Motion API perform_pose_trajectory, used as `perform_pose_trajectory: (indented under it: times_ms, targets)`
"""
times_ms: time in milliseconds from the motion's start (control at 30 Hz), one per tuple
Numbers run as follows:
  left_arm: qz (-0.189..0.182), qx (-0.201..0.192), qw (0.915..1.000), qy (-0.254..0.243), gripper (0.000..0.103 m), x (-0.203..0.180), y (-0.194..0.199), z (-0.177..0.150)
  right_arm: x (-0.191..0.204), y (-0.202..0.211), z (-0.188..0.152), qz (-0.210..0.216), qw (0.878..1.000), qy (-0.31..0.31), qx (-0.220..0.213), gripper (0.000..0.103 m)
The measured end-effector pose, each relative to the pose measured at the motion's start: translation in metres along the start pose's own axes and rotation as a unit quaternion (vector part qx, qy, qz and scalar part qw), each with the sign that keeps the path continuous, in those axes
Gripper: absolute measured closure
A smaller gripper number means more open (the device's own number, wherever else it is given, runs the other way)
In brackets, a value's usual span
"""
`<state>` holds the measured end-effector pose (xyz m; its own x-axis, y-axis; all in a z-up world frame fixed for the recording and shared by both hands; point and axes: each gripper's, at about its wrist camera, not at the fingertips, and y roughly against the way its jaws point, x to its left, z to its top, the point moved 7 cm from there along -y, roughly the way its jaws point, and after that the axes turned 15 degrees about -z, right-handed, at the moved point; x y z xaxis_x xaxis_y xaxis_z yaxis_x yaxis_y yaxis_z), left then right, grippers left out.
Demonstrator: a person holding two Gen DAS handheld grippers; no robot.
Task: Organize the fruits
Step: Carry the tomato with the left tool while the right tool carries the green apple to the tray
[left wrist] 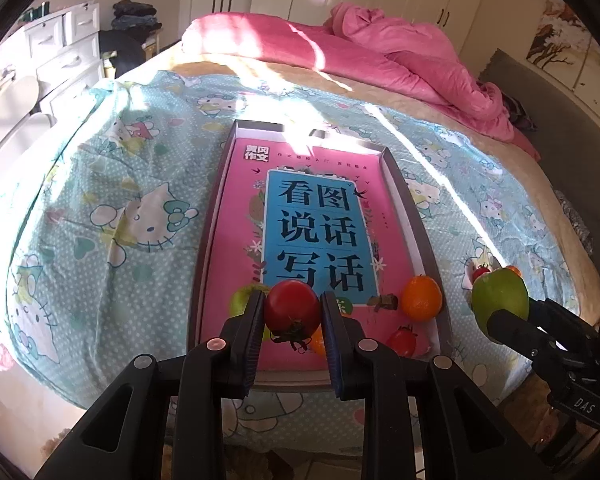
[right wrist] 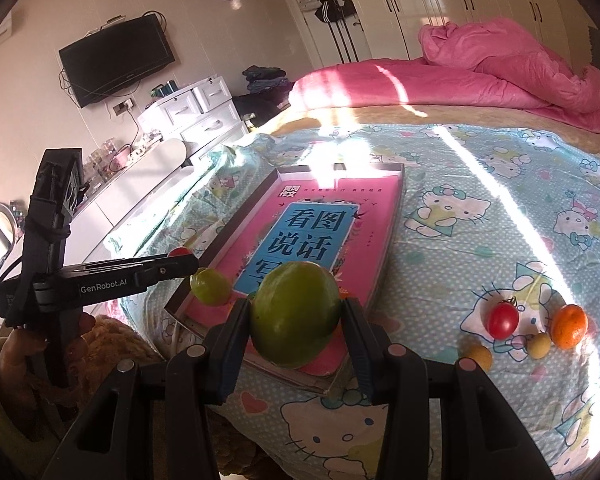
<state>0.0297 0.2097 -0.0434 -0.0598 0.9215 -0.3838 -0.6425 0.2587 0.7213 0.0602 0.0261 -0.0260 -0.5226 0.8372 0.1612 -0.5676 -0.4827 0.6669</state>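
My left gripper [left wrist: 292,314] is shut on a red tomato [left wrist: 292,308] above the near end of a grey tray [left wrist: 404,184] lined with a pink book. In the tray lie an orange [left wrist: 421,298], a small red tomato [left wrist: 402,342] and a green lime [right wrist: 211,286], which the left finger partly hides. My right gripper [right wrist: 296,320] is shut on a large green fruit [right wrist: 294,314] over the tray's near corner. The same green fruit [left wrist: 500,300] shows at the right in the left wrist view. The left gripper [right wrist: 182,258] enters the right wrist view from the left.
On the cartoon-cat bedsheet [right wrist: 460,208], right of the tray, lie a cherry tomato [right wrist: 503,320], an orange [right wrist: 569,326] and two small yellow fruits [right wrist: 539,345]. A pink duvet [right wrist: 500,68] is bunched at the far side. White drawers [right wrist: 196,112] stand to the left.
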Motion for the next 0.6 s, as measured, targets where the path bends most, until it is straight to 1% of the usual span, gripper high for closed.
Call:
perform_pose_trajectory:
  times_ms: [167,400,600]
  targets:
    - [0.002,0.02,0.9998,-0.003,0.075,0.0,-0.007,-0.012,0.008,-0.006,0.001,0.003,1.0,0.006,0.004,0.057]
    - [0.003,0.055,0.9984,-0.014,0.074,-0.005,-0.027,-0.026,0.019,-0.017,-0.001,0.001,1.0,0.018,0.014,0.057]
    - [0.008,0.072,0.9974,-0.005,0.074,0.001,-0.039,-0.031,0.032,-0.029,-0.003,-0.004,0.999,0.041,0.023,0.057]
